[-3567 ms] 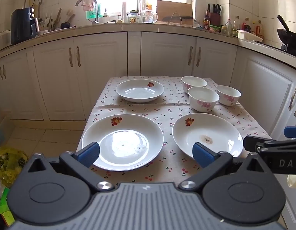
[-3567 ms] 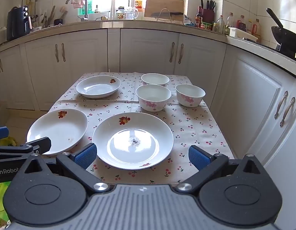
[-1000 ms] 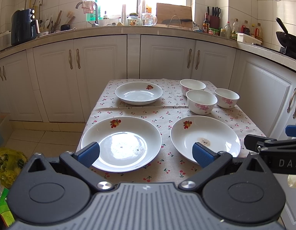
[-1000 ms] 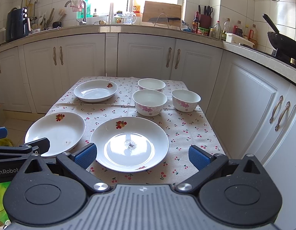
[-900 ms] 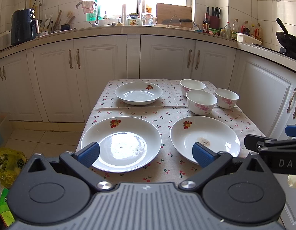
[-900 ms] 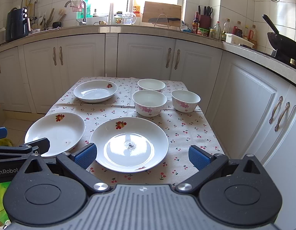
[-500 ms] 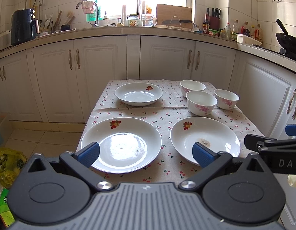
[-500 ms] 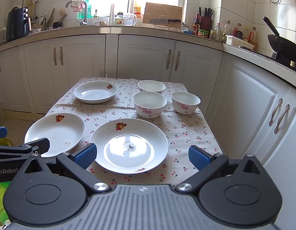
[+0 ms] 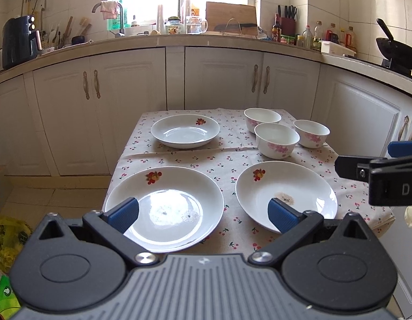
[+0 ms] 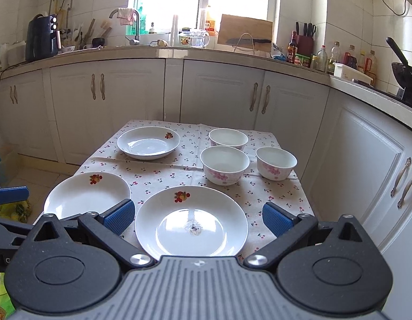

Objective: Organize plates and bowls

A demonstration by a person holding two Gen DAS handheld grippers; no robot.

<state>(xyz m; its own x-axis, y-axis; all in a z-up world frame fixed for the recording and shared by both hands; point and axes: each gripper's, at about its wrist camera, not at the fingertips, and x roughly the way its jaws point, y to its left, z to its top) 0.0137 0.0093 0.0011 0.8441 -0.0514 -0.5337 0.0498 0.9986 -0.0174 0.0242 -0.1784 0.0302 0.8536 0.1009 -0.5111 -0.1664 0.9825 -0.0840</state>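
Three white plates lie on a cherry-print tablecloth (image 9: 179, 160): a near-left plate (image 9: 163, 208), a near-right plate (image 9: 286, 192) with a brown smear, and a far plate (image 9: 184, 132). Three white bowls with pink flowers (image 9: 276, 140) cluster at the far right. My left gripper (image 9: 203, 213) is open, just short of the table's near edge, in front of the near-left plate. My right gripper (image 10: 197, 218) is open too, in front of the near-right plate (image 10: 191, 221), with the bowls (image 10: 224, 164) beyond. Neither holds anything.
White kitchen cabinets (image 10: 222, 93) wrap the back and right side close to the table. The counter above carries an air fryer (image 10: 42, 38), bottles and a wok (image 10: 403, 72). Yellow bags (image 9: 6, 237) lie on the floor at the left.
The right wrist view has tilted up a little, so the table sits lower in it. The left gripper has barely moved. Both stay open, and no dish has moved.
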